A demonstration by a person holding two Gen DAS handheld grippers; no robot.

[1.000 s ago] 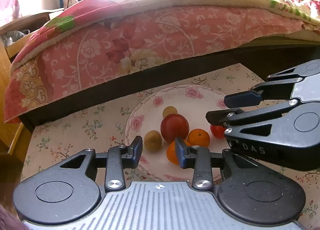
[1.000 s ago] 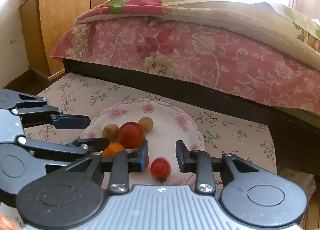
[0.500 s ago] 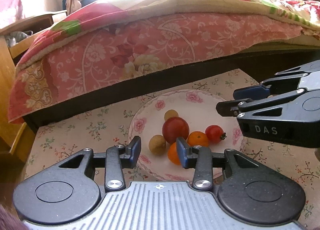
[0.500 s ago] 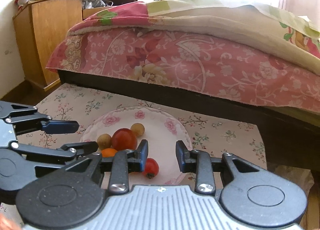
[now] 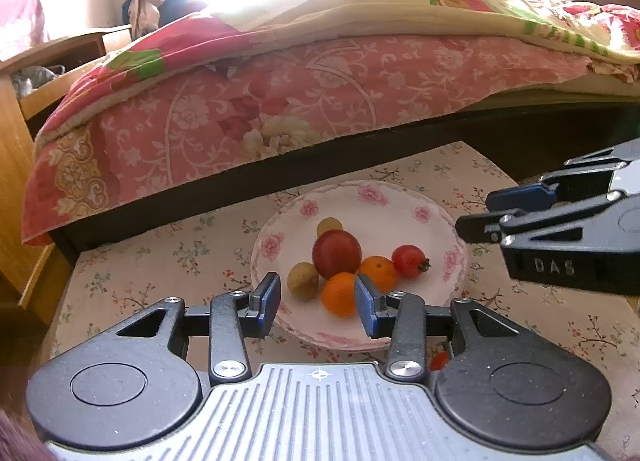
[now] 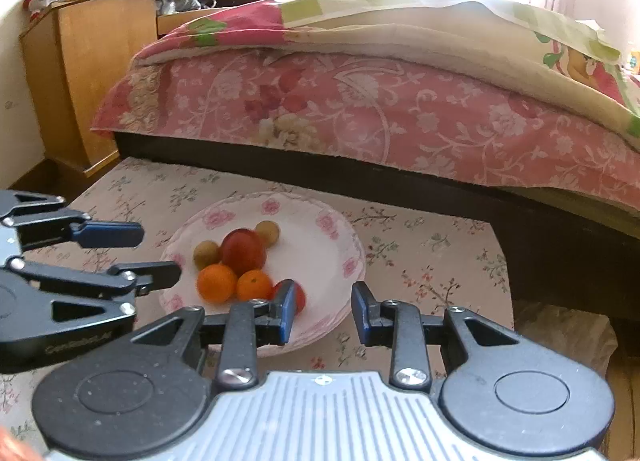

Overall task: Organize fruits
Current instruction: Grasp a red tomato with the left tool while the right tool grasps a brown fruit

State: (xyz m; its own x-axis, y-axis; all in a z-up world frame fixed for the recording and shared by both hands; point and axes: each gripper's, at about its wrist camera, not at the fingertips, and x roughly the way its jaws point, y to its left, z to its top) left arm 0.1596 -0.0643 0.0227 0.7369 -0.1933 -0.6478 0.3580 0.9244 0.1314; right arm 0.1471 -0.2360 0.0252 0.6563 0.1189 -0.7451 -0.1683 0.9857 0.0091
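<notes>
A floral plate (image 5: 400,217) (image 6: 316,245) on the low table holds a big red fruit (image 5: 336,254) (image 6: 243,252), two oranges (image 5: 339,293) (image 5: 378,272) (image 6: 216,283) (image 6: 253,285), two small tan fruits (image 5: 303,280) (image 5: 329,226) (image 6: 206,255) (image 6: 267,233) and a small red tomato (image 5: 409,259) (image 6: 299,297). My left gripper (image 5: 316,307) (image 6: 156,251) is open and empty, hovering near the plate's front-left rim. Off the plate's right side, my right gripper (image 6: 322,315) (image 5: 474,213) is open and empty too. Another small red fruit (image 5: 439,360) peeks from behind the left gripper.
The table wears a floral cloth (image 5: 160,261) (image 6: 432,257). Directly behind it runs a bed with a dark frame (image 5: 360,149) and a pink floral quilt (image 6: 360,109). A wooden cabinet (image 6: 92,61) stands at the far left. A crumpled bag (image 6: 568,337) lies right of the table.
Both grippers have drawn back and up from the plate. The right gripper let go of the small tomato, which now rests on the plate to the right of the oranges.
</notes>
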